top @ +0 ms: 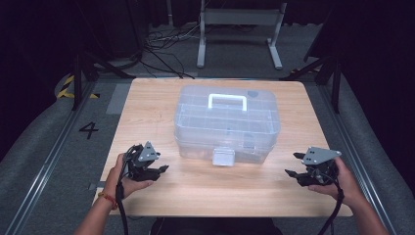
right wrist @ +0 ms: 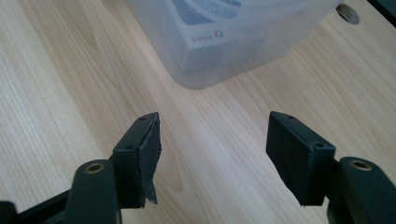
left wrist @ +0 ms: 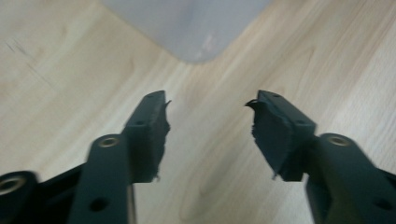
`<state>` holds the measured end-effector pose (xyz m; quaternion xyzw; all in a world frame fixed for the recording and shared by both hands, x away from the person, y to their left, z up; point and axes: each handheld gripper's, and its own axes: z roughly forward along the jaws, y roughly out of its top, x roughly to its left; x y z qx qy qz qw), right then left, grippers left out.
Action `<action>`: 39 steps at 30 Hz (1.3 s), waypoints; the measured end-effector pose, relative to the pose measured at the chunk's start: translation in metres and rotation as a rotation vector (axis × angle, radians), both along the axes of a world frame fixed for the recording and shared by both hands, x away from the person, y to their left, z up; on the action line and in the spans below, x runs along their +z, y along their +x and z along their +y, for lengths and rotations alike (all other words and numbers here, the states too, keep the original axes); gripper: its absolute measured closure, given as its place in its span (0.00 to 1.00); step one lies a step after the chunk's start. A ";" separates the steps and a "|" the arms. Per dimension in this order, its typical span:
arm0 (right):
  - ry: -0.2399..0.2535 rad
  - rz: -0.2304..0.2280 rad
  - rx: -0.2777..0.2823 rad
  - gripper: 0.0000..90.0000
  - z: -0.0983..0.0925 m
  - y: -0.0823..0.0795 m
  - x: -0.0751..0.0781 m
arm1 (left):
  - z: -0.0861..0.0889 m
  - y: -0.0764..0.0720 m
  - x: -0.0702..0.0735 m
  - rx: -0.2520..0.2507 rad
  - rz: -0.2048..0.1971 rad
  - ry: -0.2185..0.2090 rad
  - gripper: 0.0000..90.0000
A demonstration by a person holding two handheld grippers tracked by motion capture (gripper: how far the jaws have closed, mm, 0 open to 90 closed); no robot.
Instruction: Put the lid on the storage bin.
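I see the clear storage box (top: 227,123) mid-table (top: 147,98), long axis left-right, latch (top: 223,157) facing near. My left claw (top: 164,169) and right claw (top: 291,164) flank it, jaws apart, empty.

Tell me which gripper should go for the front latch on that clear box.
Left, narrowly. The left gripper sits open, a little nearer the latch on the clear box than the right gripper, also open. Both have bare table between. It's close.

Right tool (right wrist: 212,154) jaws spread, empty, above wooden table (right wrist: 56,93), translucent box (right wrist: 224,37) corner ahead, contents unclear
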<state>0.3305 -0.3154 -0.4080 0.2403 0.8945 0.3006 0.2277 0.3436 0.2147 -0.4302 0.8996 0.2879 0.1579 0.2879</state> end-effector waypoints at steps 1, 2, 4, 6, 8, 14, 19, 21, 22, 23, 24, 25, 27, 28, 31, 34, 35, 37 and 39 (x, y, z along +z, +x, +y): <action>-0.001 -0.004 -0.003 0.38 -0.003 -0.001 -0.002 | 0.001 -0.001 -0.004 0.006 -0.003 0.013 0.41; 0.004 0.000 -0.007 0.38 -0.006 -0.002 -0.004 | 0.004 -0.002 -0.007 0.010 0.003 0.016 0.39; 0.010 -0.007 -0.023 0.38 -0.014 -0.004 -0.009 | 0.008 -0.004 -0.012 0.025 0.013 -0.003 0.34; 0.006 -0.018 -0.051 0.37 -0.024 -0.004 -0.017 | 0.013 -0.004 -0.017 0.035 0.021 -0.024 0.28; 0.036 -0.005 -0.079 0.37 -0.034 -0.003 -0.024 | 0.020 -0.002 -0.024 0.053 0.061 -0.042 0.25; 0.108 0.055 -0.169 0.35 -0.064 -0.002 -0.049 | 0.033 -0.003 -0.044 0.093 0.095 -0.092 0.20; 0.201 0.105 -0.252 0.31 -0.083 0.006 -0.071 | 0.037 -0.006 -0.052 0.127 0.044 -0.155 0.14; 0.265 0.126 -0.268 0.29 -0.089 0.008 -0.078 | 0.037 -0.007 -0.052 0.132 0.040 -0.155 0.14; 0.278 0.123 -0.279 0.29 -0.091 0.009 -0.078 | 0.037 -0.007 -0.052 0.133 0.040 -0.155 0.14; 0.277 0.120 -0.292 0.29 -0.091 0.009 -0.079 | 0.037 -0.007 -0.052 0.135 0.042 -0.158 0.14; 0.275 0.115 -0.293 0.29 -0.090 0.009 -0.079 | 0.037 -0.007 -0.052 0.136 0.042 -0.158 0.14; 0.270 0.111 -0.290 0.28 -0.090 0.009 -0.079 | 0.037 -0.007 -0.052 0.136 0.042 -0.158 0.14; 0.271 0.113 -0.290 0.28 -0.090 0.010 -0.079 | 0.037 -0.007 -0.052 0.136 0.042 -0.158 0.14; 0.271 0.112 -0.290 0.28 -0.090 0.010 -0.079 | 0.037 -0.007 -0.052 0.134 0.038 -0.155 0.14; 0.271 0.111 -0.292 0.28 -0.090 0.009 -0.079 | 0.037 -0.007 -0.052 0.136 0.041 -0.158 0.14; 0.270 0.110 -0.300 0.27 -0.089 0.008 -0.079 | 0.037 -0.007 -0.052 0.133 0.039 -0.154 0.14; 0.270 0.109 -0.303 0.27 -0.089 0.008 -0.079 | 0.037 -0.007 -0.052 0.136 0.043 -0.159 0.14; 0.271 0.110 -0.306 0.27 -0.089 0.008 -0.079 | 0.037 -0.007 -0.052 0.134 0.039 -0.155 0.14; 0.271 0.111 -0.307 0.27 -0.089 0.008 -0.079 | 0.037 -0.007 -0.052 0.135 0.039 -0.156 0.14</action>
